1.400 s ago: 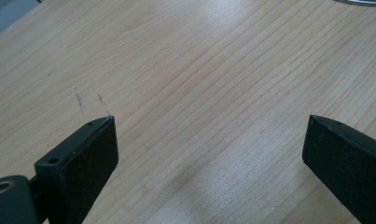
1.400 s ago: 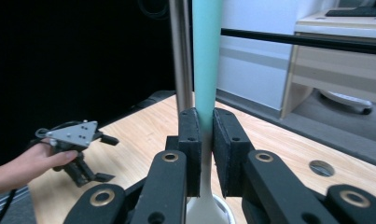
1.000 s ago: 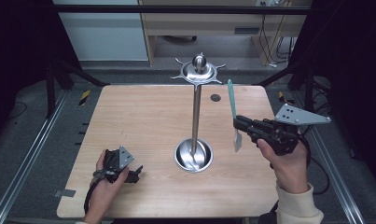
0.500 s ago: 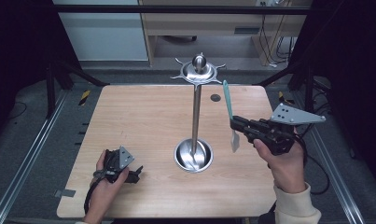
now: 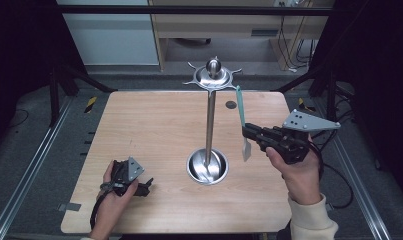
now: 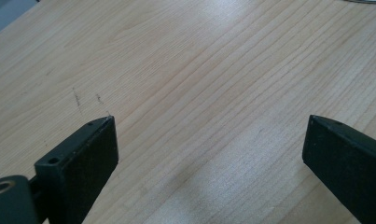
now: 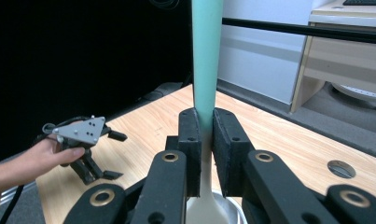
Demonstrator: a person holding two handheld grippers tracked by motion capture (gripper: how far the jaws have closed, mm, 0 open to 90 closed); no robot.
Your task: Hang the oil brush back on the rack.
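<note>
The right gripper (image 5: pixel 248 131) has its jaws closed on a slim spatula with a teal handle and pale blade (image 5: pixel 243 125), held upright just right of the tall steel hook stand (image 5: pixel 210 117), blade hanging beside its round base (above the light wooden table (image 5: pixel 149 130)). The left gripper (image 5: pixel 141 187) rests at the table's near left, jaws wide apart, gripping nothing. No legible writing is visible.
</note>
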